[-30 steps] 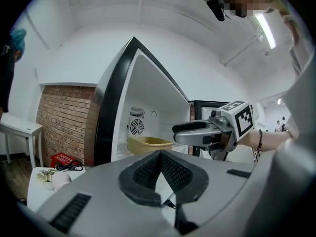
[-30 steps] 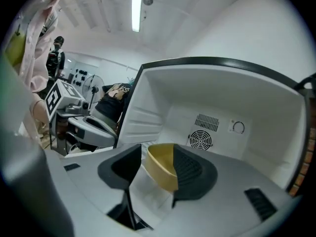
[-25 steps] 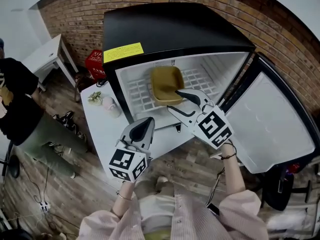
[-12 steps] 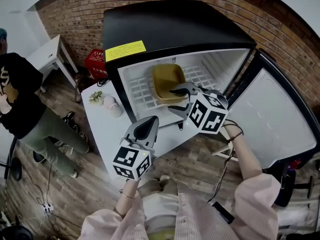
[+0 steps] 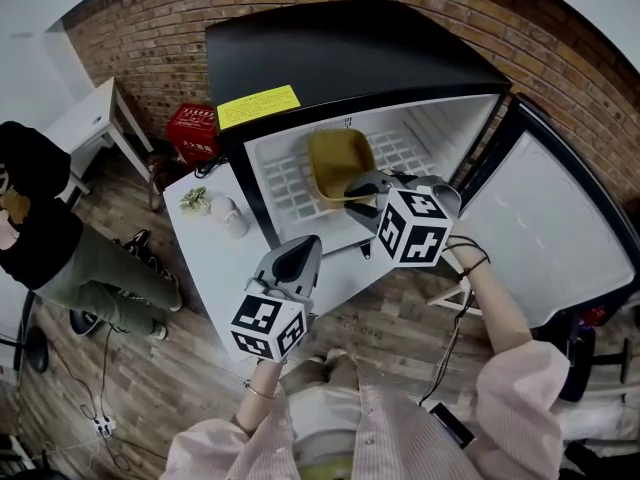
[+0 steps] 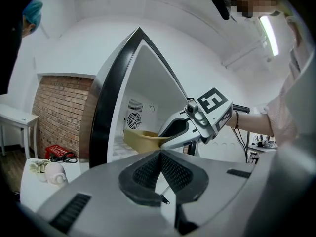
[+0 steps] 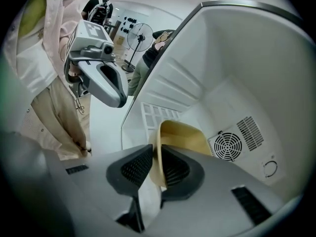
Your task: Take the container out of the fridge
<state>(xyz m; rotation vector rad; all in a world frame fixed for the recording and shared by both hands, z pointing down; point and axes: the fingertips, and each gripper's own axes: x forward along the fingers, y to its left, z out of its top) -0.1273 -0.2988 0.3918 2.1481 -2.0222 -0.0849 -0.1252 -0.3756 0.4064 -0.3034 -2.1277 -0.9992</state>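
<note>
A mustard-yellow container (image 5: 338, 163) sits on the white wire shelf inside the open black fridge (image 5: 340, 58). My right gripper (image 5: 362, 190) reaches into the fridge at the container's near rim. In the right gripper view its jaws (image 7: 157, 164) are closing, with the yellow rim (image 7: 185, 135) between the pads and touching them. My left gripper (image 5: 300, 251) hovers over the white table in front of the fridge, shut and holding nothing; in the left gripper view its pads (image 6: 159, 169) meet, with the container (image 6: 140, 138) beyond them.
The fridge door (image 5: 545, 238) stands wide open at the right. A white table (image 5: 215, 258) in front of the fridge carries a small pale pot (image 5: 222, 211). A red crate (image 5: 195, 128) sits by the brick wall. A person (image 5: 50, 238) stands at the left.
My right gripper has pushed further into the fridge and rolled over, and its jaws have come in onto the container's near rim. The left gripper has barely moved. The person at left has shifted.
</note>
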